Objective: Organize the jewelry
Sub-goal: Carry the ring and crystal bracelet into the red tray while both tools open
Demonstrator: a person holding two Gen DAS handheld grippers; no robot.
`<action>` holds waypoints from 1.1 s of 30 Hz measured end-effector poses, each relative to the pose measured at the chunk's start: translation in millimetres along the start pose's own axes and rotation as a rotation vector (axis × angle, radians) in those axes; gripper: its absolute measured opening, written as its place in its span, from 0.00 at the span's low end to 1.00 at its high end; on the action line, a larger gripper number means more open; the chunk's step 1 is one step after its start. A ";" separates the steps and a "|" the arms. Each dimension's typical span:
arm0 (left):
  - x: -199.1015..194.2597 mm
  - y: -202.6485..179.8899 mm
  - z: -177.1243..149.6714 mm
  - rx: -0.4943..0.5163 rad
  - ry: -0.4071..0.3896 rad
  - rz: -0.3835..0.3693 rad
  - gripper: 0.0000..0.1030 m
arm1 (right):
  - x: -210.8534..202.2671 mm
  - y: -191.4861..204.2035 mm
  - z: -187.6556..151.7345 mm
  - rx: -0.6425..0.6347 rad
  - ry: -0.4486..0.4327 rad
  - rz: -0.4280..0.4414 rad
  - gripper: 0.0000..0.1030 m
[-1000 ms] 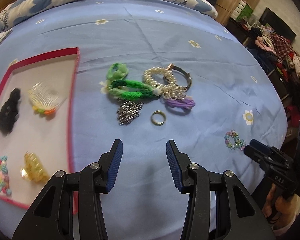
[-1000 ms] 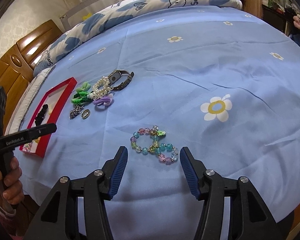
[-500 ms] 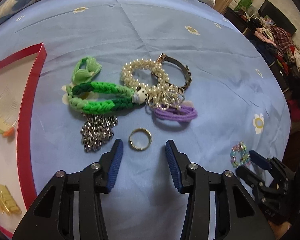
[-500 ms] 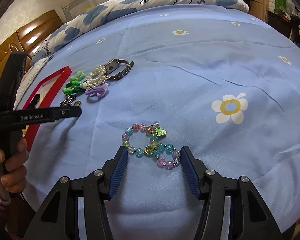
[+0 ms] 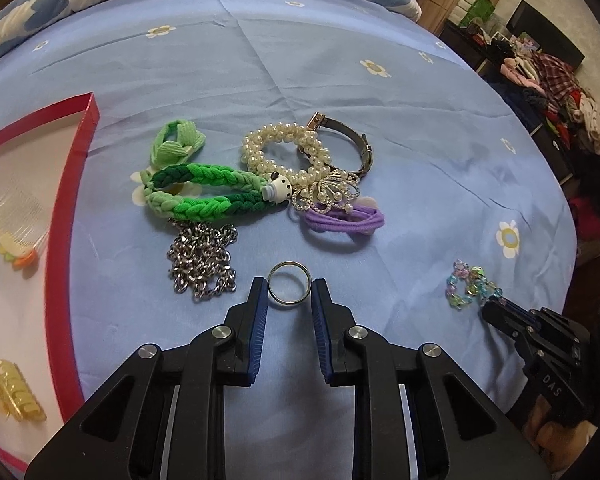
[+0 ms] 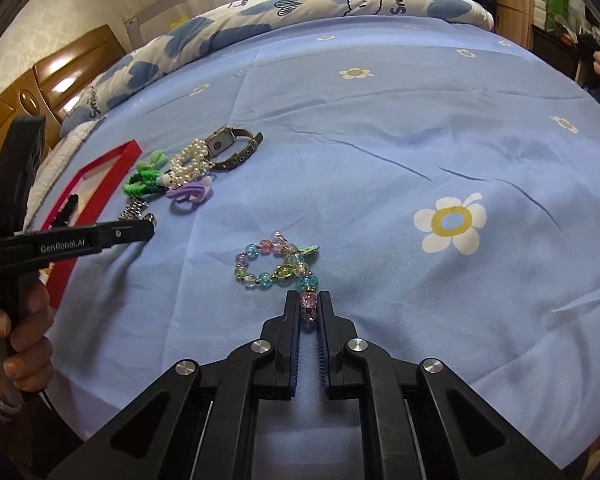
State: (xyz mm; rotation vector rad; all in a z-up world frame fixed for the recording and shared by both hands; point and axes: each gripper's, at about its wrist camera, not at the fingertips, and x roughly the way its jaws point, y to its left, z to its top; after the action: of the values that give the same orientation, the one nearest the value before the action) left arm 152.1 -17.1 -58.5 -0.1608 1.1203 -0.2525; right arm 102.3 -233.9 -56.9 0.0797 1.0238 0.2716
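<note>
- Left gripper [image 5: 289, 289] fingers [image 5: 259, 298] closing around the ring [image 5: 289, 282] lying on the bed [image 5: 380, 152], just beside the chain [image 5: 203, 262]; contact unclear
- Right gripper [image 6: 309, 305] fingers [image 6: 293, 312] pinch the near beads of the bracelet [image 6: 277, 261]; the rest lies on the sheet
- Red tray [image 5: 70, 184] at far left holds clips

We're in a home bedroom: working surface is a bed with a blue flower-print sheet [image 6: 380, 152], a cartoon-print quilt [image 6: 300, 12] bunched at the far edge, a wooden headboard [image 6: 60, 80], and clothes piled [image 5: 560, 92] on dark shelving beside it.
</note>
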 end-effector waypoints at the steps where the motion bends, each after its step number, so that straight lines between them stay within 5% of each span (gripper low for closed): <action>1: -3.5 0.6 -1.2 0.000 -0.005 -0.002 0.19 | -1.9 -0.6 0.2 0.010 -0.003 0.012 0.07; 16: -64.2 14.6 -14.0 -0.041 -0.107 -0.015 0.19 | -31.9 30.6 25.1 -0.017 -0.080 0.100 0.07; 33: -121.2 75.7 -35.0 -0.161 -0.207 0.073 0.19 | -33.2 127.6 61.1 -0.176 -0.112 0.279 0.07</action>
State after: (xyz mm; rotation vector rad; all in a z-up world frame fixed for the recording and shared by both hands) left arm 79.6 89.5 12.4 -0.2824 0.9381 -0.0781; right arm 114.3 -115.8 27.0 0.0777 0.8724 0.6039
